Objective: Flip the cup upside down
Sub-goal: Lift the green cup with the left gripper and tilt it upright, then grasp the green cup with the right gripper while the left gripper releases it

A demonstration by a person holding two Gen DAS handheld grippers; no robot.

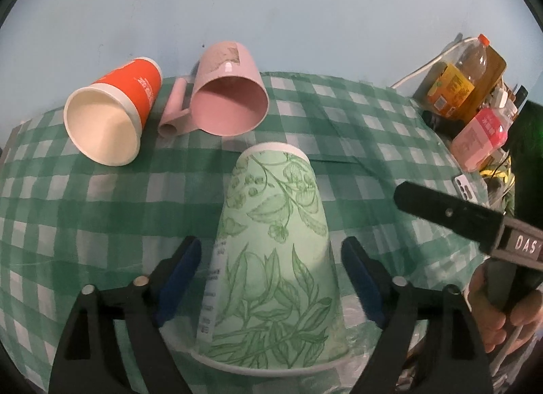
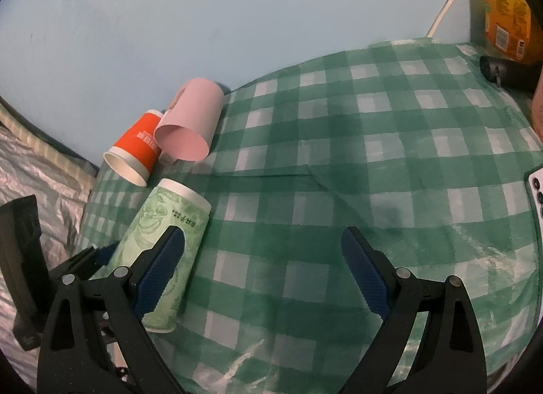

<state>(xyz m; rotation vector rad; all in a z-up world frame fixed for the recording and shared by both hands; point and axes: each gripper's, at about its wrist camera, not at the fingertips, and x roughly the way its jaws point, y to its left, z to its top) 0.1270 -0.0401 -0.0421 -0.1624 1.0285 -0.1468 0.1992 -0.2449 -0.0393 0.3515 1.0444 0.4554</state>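
The pale green paper cup with a leaf print [image 1: 275, 254] stands rim-down on the green-checked worktop [image 1: 373, 142], its white base uppermost, between the spread fingers of the left claw [image 1: 271, 278]; the blue pads [image 1: 180, 278] sit clear of the wall, holding nothing. The inversion appears complete and the release step in hand. The right claw [image 2: 264, 278] is wide open, empty, over bare cloth. Next, judged: lift the left claw straight away without brushing the light cup.
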